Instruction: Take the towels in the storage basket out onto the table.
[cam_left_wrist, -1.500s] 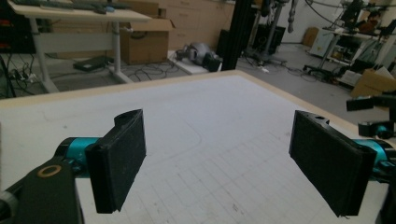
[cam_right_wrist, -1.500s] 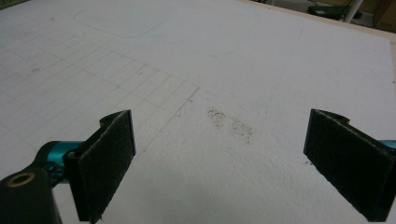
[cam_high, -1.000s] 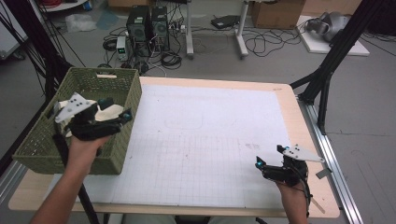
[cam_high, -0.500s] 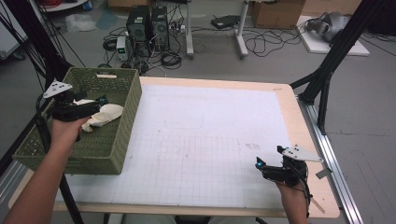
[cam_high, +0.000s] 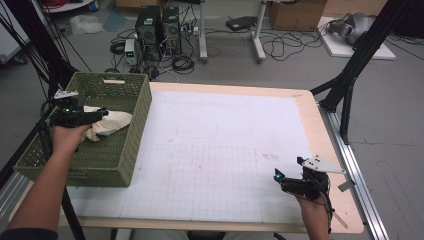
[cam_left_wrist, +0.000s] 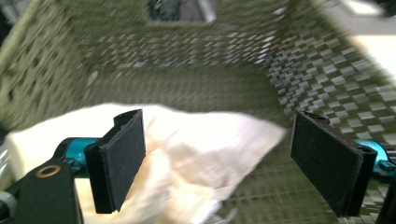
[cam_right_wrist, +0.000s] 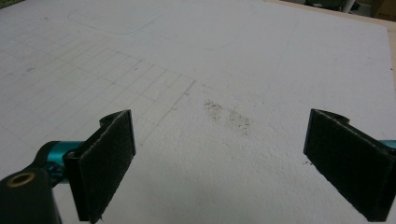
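A cream cloth (cam_high: 112, 121) lies crumpled inside the green woven basket (cam_high: 142, 107) at the table's left. My left gripper (cam_high: 102, 114) is over the basket, pointing right at the cloth. In the left gripper view my left gripper (cam_left_wrist: 224, 163) is open, its jaws wide apart, and the cloth (cam_left_wrist: 201, 144) spreads between and below them against the basket wall (cam_left_wrist: 187, 60). My right gripper (cam_high: 277, 177) hovers low at the table's front right. It (cam_right_wrist: 224, 163) is open with nothing between its jaws, above the white gridded mat (cam_right_wrist: 210, 56).
The white mat (cam_high: 225, 150) covers most of the wooden tabletop (cam_high: 320, 130). A faint dark smudge (cam_right_wrist: 229, 116) marks the mat ahead of the right gripper. Computers and cables sit on the floor beyond the table's far edge.
My left gripper drew back to the left across the basket, then settled; the cloth stays lying in the basket. The right gripper has not moved.
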